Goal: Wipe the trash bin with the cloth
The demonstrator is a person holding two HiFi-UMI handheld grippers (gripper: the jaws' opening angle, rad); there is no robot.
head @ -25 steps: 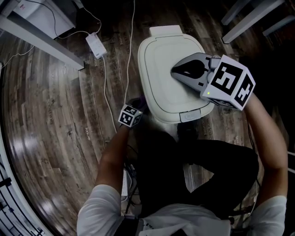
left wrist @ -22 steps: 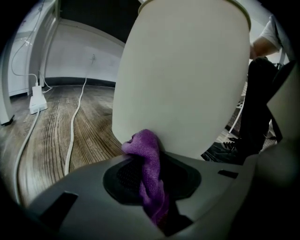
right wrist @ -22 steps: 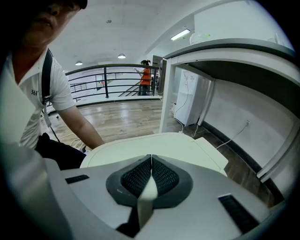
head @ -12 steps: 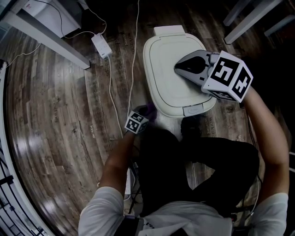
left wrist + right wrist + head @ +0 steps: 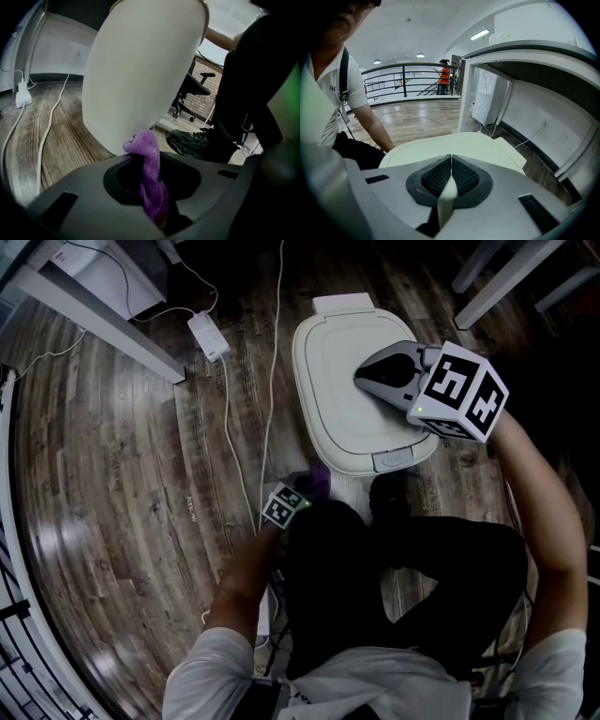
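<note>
The wiping step looks to be in hand, low on the side wall of the trash bin (image 5: 140, 70); the left gripper (image 5: 309, 489) is clenched on the purple cloth (image 5: 146, 146), whose bunched tip appears to touch the pale wall near its base; in the head view, cloth and gripper sit at about seven o'clock of the lid (image 5: 337, 362). The right gripper (image 5: 382, 379), jaws pressed together on nothing, rests on the lid toward three o'clock, probably steadying it. Next, I judge, the cloth must be dragged along the wall under firm contact; the floor cable (image 5: 267, 381) at nine o'clock lies apart.
</note>
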